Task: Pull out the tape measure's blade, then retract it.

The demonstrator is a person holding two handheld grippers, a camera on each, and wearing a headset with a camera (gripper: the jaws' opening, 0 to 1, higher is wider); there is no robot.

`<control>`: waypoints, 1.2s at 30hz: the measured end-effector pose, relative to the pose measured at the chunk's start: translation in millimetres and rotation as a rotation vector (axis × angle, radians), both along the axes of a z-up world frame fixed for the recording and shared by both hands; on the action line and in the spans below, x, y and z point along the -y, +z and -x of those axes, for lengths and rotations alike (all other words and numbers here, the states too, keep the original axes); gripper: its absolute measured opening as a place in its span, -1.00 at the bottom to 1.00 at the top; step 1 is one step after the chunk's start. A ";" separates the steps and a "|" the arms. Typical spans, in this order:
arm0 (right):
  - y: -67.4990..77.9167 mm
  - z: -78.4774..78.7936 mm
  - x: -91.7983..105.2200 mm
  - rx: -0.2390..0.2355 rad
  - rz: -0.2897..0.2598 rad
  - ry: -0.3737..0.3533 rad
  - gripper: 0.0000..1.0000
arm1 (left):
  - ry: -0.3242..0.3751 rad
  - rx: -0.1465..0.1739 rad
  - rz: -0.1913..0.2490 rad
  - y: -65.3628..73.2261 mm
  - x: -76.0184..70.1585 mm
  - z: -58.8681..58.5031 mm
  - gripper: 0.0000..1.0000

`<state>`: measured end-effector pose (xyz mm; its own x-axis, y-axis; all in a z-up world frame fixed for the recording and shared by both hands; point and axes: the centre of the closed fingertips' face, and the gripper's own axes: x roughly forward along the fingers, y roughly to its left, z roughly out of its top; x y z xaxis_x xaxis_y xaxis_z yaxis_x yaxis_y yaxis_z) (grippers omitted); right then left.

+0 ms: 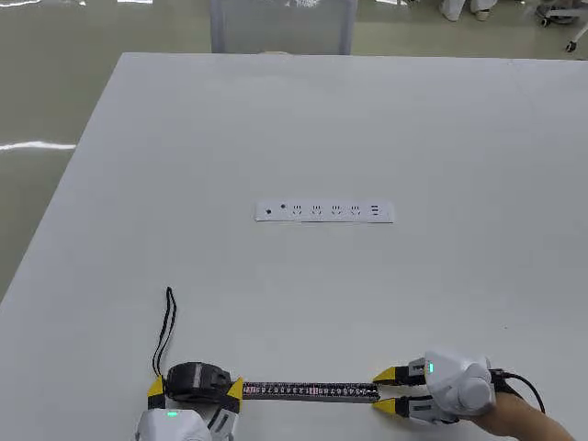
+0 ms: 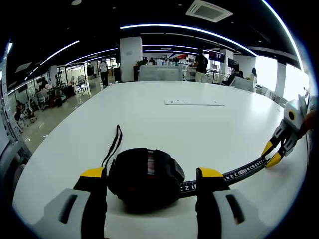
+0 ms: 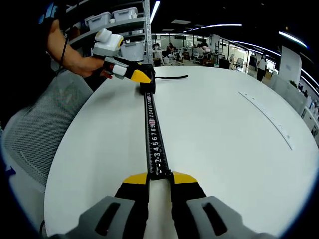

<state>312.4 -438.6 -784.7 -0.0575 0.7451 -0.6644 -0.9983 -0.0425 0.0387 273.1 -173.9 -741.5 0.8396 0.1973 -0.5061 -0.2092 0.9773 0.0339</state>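
A: The right gripper (image 3: 159, 178), what does it hold?
B: Its jaws are almost together and pinch the end of the blade (image 3: 152, 134). It is at the near edge of the table (image 1: 367, 119), on the right.
A: And the left gripper (image 2: 151, 174)?
B: Its jaws stand wide, one at each side of the case (image 2: 147, 177), and they seem to press it. The case sits on the table, near edge, on the left. The blade lies flat and straight between the two grippers, numbers up.
A: Which step is it?
B: I judge the pulling out is in hand, maybe close to finished. The retracting is not yet done.
A: What does the next move need?
B: I think the right gripper must go toward the case in one line, slowly, so the blade does not snap or twist. The left one must hold the case steady.
A: Anything farther?
B: The strap (image 1: 165, 326) lies behind the case. A power strip (image 1: 323, 212) is well apart, at the middle of the table.
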 end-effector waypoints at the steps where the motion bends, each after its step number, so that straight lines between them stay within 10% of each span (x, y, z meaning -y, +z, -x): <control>1: -0.3 -0.1 0.0 0.002 0.000 0.002 -0.71 | 0.001 -0.001 0.000 0.0 0.0 0.0 0.40; 36: 0.9 -0.8 -1.3 0.007 -0.009 -0.002 -0.75 | 0.140 -0.032 0.059 -14.1 -9.6 1.1 0.28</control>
<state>313.2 -437.3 -783.7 -0.0518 0.7511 -0.6581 -0.9987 -0.0410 0.0318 272.0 -164.3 -755.6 0.7894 0.2810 -0.5459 -0.3437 0.9390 -0.0138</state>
